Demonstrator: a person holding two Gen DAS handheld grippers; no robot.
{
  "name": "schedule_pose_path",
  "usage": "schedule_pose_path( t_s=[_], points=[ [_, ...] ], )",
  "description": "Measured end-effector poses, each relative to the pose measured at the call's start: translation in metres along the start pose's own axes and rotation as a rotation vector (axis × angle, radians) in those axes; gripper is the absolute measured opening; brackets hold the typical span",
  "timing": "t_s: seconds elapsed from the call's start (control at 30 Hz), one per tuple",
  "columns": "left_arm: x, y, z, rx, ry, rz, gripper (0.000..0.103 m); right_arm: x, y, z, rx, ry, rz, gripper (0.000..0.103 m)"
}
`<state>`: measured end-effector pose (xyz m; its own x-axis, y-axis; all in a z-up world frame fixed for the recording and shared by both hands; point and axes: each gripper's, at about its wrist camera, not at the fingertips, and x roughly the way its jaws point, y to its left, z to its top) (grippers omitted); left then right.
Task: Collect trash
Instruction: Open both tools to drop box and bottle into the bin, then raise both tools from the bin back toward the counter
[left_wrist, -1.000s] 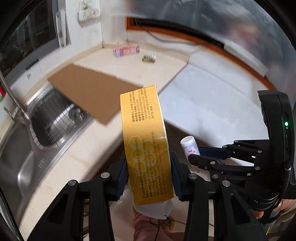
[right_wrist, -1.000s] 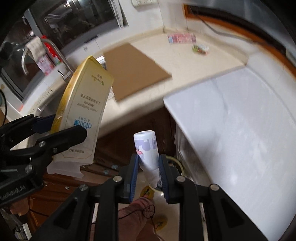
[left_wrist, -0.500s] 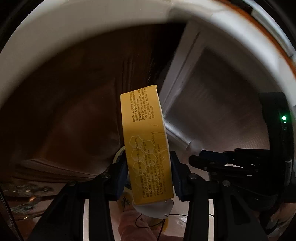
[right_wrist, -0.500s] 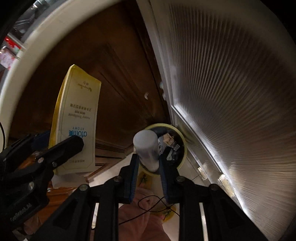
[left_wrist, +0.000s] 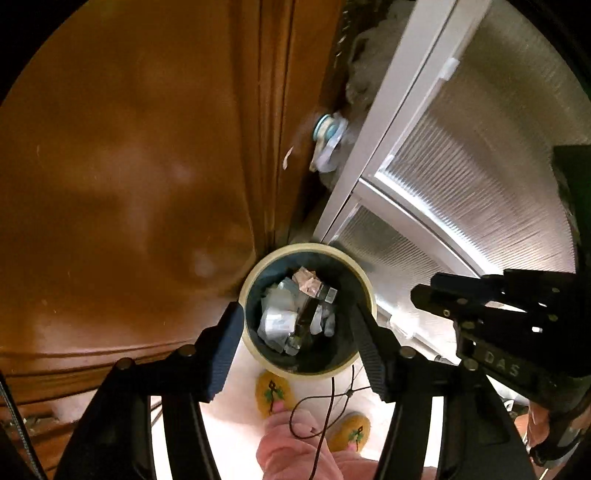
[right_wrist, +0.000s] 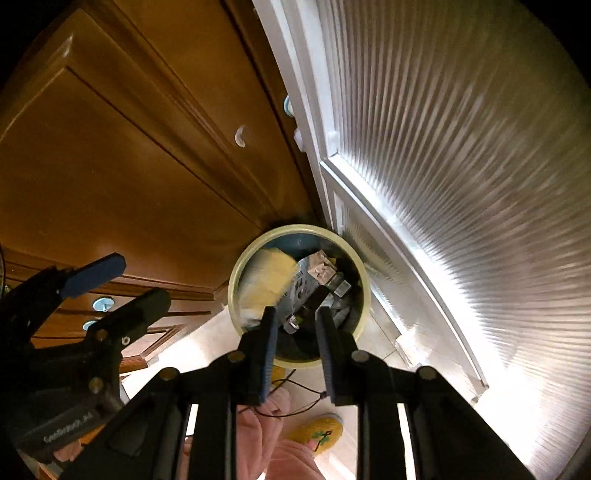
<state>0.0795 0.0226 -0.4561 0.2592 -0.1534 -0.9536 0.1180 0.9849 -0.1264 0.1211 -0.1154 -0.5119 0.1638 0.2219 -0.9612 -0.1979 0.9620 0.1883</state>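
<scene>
At the bottom of the left wrist view the left gripper (left_wrist: 297, 332) stands spread wide with nothing between its pads; low in the right wrist view the right gripper (right_wrist: 293, 332) is parted too, holding nothing; just beyond both, mid-frame, sits the round trash bin (left_wrist: 364, 291), cream-rimmed, on the pale floor; inside it lie crumpled wrappers (left_wrist: 279, 319) and, at its left side in the right wrist view, a blurred yellow box (right_wrist: 271, 278); farther off, brown cabinet doors (right_wrist: 122, 155) fill the left and a ribbed white panel (right_wrist: 461, 147) the right.
</scene>
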Motion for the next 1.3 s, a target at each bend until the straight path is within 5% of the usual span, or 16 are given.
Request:
schedule_pose_path(
  t_s=[0.37,0.93,1.3],
  points=[
    [-0.057,-0.014,0.001,0.017,-0.006,0.020,0.060,-0.054,0.012,-0.005,0.010,-0.024,0.023,0.022],
    [-0.237,-0.038,0.032,-0.089,-0.170,0.096,0.064,-0.228,0.023,-0.010,-0.031,-0.183,0.057,0.025],
    [-0.327,-0.056,0.036,-0.087,-0.240,0.147,0.065,-0.354,0.032,-0.016,-0.067,-0.363,0.117,0.025]
  ],
)
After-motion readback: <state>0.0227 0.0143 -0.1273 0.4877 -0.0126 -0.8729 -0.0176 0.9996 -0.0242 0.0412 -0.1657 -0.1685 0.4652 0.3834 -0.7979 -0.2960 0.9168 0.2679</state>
